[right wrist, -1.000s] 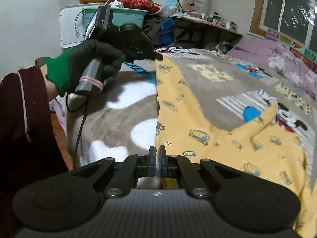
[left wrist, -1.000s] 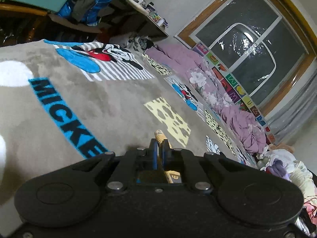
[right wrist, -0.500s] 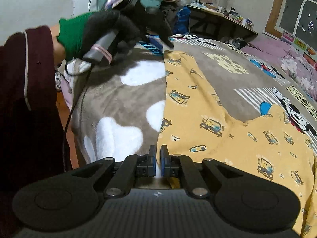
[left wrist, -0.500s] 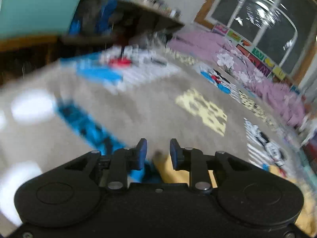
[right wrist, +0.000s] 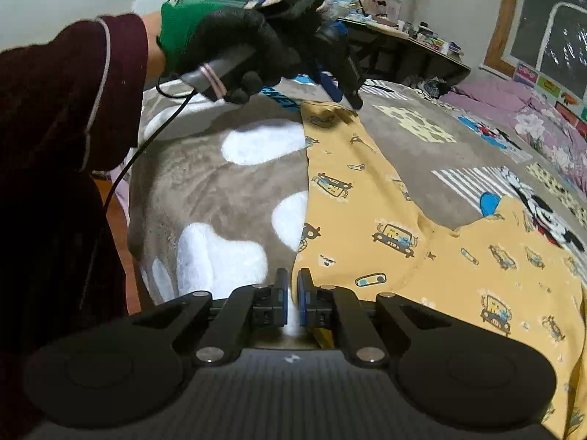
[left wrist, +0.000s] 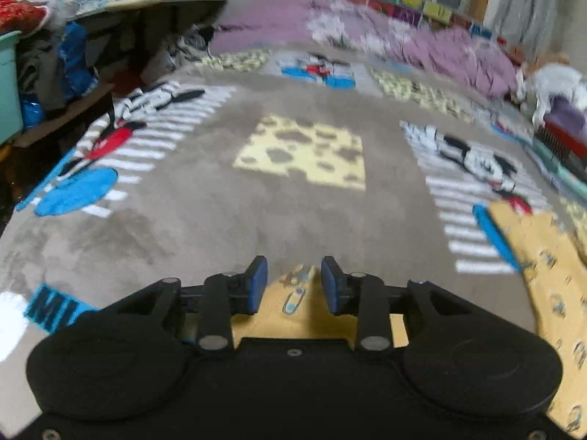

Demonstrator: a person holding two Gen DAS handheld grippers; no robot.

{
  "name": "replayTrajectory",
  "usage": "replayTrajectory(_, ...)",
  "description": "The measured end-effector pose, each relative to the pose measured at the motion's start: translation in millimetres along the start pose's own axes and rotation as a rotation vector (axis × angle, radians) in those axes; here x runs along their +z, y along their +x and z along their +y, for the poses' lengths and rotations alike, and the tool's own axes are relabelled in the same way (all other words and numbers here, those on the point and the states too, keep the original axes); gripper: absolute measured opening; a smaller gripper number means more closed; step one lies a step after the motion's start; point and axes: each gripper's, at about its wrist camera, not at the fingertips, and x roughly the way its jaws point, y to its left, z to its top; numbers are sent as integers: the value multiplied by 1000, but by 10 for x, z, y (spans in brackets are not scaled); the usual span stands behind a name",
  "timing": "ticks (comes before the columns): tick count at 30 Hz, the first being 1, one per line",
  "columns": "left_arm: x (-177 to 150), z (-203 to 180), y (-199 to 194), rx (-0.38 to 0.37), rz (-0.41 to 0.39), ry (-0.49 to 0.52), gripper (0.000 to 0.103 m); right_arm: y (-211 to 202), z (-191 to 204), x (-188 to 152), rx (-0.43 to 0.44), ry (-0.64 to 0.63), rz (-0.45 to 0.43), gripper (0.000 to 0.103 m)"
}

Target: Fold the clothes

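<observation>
The left gripper (left wrist: 290, 280) hangs just above the far corner of the yellow garment (right wrist: 367, 227), its jaws parting and its pads clear of the cloth that shows between them. The right gripper (right wrist: 291, 297) is all but clenched at the garment's near left edge, with only a thin gap through which the blanket (right wrist: 205, 183) shows, and no cloth is seen pinched. The garment lies spread flat over the blanket's near right part, its left edge running straight from one gripper to the other.
</observation>
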Motion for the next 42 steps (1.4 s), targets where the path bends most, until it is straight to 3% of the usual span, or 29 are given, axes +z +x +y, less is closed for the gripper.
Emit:
replayTrajectory(1,-24,-20,19,-5,-1,19,25,-2,-11,-4,3,7,-2,10)
replayTrajectory(2,-48,-40,38,-11,-2,37,7,-3,-16,-4,6,11,-3,10)
replayTrajectory(3,-63,-62,42,-8,-15,52,7,-4,-22,-5,9,16,-4,10)
replayTrajectory(6,-38,-97,-108,10,-176,53,7,2,-49,-3,28,34,-3,10)
replayTrajectory(7,-39,-99,-113,9,-195,48,7,4,-61,-2,38,39,-1,10)
replayTrajectory(9,-67,-123,-21,33,-157,66,12,6,-82,0,53,43,2,10)
replayTrajectory(11,-100,-145,99,102,-103,85,35,10,-88,5,59,42,6,10)
replayTrajectory(13,-115,-139,110,161,-106,76,49,13,-67,8,51,38,7,10)
replayTrajectory(17,-78,45,-99,252,-176,-34,44,-10,8,23,17,10,2,12)
replayTrajectory(20,-75,277,-308,207,-207,-168,43,-85,24,39,7,27,-29,24)
replayTrajectory(22,-84,240,-405,143,-216,-157,43,-139,45,47,22,42,-53,37)
replayTrajectory(26,-53,-17,-479,16,-214,-87,42,-226,125,44,56,47,-77,37)
replayTrajectory(29,-13,-324,-429,-9,-188,-23,42,-330,104,21,53,84,-100,36)
replayTrajectory(33,51,-654,-397,-73,-170,-22,44,-556,-100,-48,13,166,-138,36)
replayTrajectory(38,112,-1129,-361,-168,-153,12,47,-968,-550,-324,-88,331,-187,36)
replayTrajectory(42,130,-1561,-323,-238,-136,55,47,-1334,-1050,-724,-220,554,-242,36)
